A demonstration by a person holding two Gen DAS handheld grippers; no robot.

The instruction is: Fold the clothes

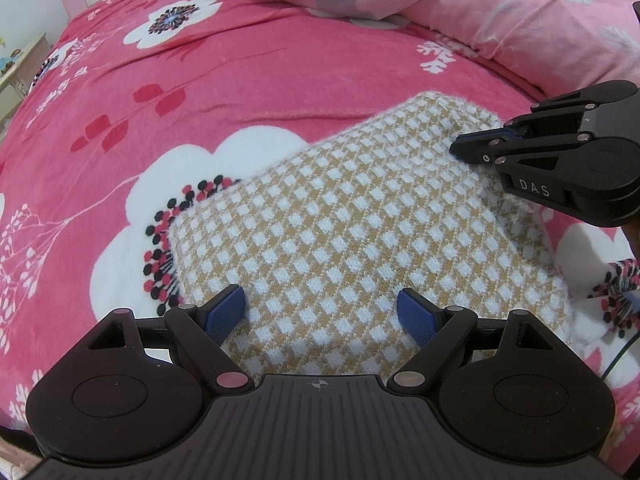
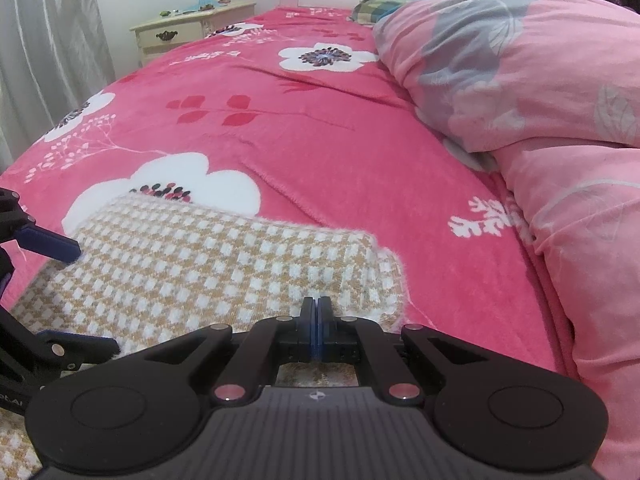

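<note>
A tan-and-white checked knit garment [image 1: 320,220] lies folded into a compact block on the pink flowered blanket [image 1: 240,92]. My left gripper [image 1: 320,296] hovers open over the garment's near edge, blue pads wide apart with only the knit surface between them. My right gripper [image 1: 460,148] comes in from the right, shut, with its tips resting on the garment's far right corner. In the right wrist view, the right gripper [image 2: 316,308] has its fingers pressed together at the garment's [image 2: 200,264] near edge, and no fabric shows between them. The open left gripper [image 2: 96,302] sits at that view's left edge.
A bunched pink quilt [image 2: 540,100] runs along the right side of the bed. A cream nightstand [image 2: 188,32] stands by the wall beyond the bed's far left corner, next to a grey curtain [image 2: 48,48]. A pillow [image 2: 372,8] lies near the headboard.
</note>
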